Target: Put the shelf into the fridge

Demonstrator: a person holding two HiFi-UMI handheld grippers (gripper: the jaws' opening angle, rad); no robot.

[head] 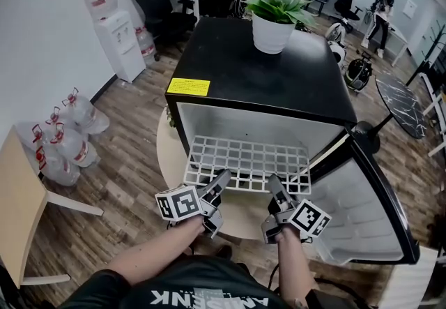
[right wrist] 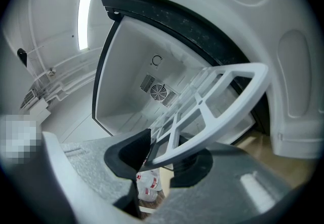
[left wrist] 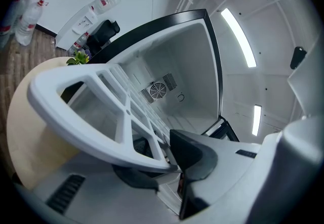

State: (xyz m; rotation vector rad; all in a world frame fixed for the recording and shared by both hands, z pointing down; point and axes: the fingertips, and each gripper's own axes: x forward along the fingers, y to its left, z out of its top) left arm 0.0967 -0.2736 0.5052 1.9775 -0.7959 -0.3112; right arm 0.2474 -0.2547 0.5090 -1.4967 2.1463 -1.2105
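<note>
One white grid shelf (head: 247, 161) lies at frame centre, its rear part inside the open fridge (head: 258, 70) and its front rim projecting outward. Below it, the left gripper (head: 219, 181) and right gripper (head: 274, 183) each pinch that front rim, jaws clamped on it. The door (head: 369, 210) stands open at lower right. Assessment: insertion is partly done. Pushing the shelf fully home and releasing it remain.

Shelf (head: 247, 161) — front rim partly behind left gripper (head: 220, 179), right gripper (head: 274, 183); yellow label (head: 188, 86) print unreadable.
</note>
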